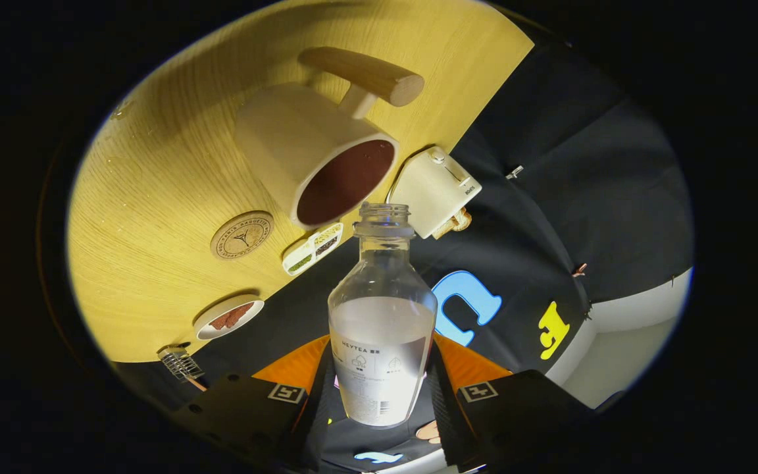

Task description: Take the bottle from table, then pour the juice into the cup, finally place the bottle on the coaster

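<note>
My gripper [382, 388] is shut on a clear plastic bottle [382, 329] with no cap, one finger pressing on each side of its labelled body. The bottle is tipped, and pale liquid fills its lower half. Its open neck points at the cream cup [316, 155] with a wooden handle, whose dark inside faces me just beyond the bottle's mouth. A round cork coaster [241, 235] lies on the wooden table [155, 197] beside the cup, off to the left of the bottle.
Near the table edge are a small white tray [313, 248] with compartments, a white dish [228, 317] holding something reddish, a small metal rack [180, 363] and a cream box-shaped object [435, 191]. Black cloth wall lies beyond the table edge.
</note>
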Demonstrator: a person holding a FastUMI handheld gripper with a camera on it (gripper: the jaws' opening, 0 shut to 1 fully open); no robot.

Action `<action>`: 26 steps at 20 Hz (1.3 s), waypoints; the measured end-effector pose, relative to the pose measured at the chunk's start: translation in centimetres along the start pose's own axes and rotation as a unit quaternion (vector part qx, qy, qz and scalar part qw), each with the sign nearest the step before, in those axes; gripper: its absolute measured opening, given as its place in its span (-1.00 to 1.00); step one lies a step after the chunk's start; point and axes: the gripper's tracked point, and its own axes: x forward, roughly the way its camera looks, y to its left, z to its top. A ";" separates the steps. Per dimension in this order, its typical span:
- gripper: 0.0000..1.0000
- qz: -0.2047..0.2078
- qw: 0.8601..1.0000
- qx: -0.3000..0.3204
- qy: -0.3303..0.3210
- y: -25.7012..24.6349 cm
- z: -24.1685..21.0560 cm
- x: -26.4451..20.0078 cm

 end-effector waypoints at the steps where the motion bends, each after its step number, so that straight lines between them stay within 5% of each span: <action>1: 0.40 0.000 1.000 0.002 0.000 -0.1 0.0 -0.1; 9: 0.40 0.033 0.995 0.091 0.012 2.4 0.1 -1.5; 13: 0.40 0.067 0.973 0.216 0.048 4.5 -0.4 -2.2; 19: 0.42 0.079 0.910 0.397 0.089 5.6 -0.1 -2.9; 26: 0.42 0.075 0.796 0.594 0.083 7.4 2.1 -4.0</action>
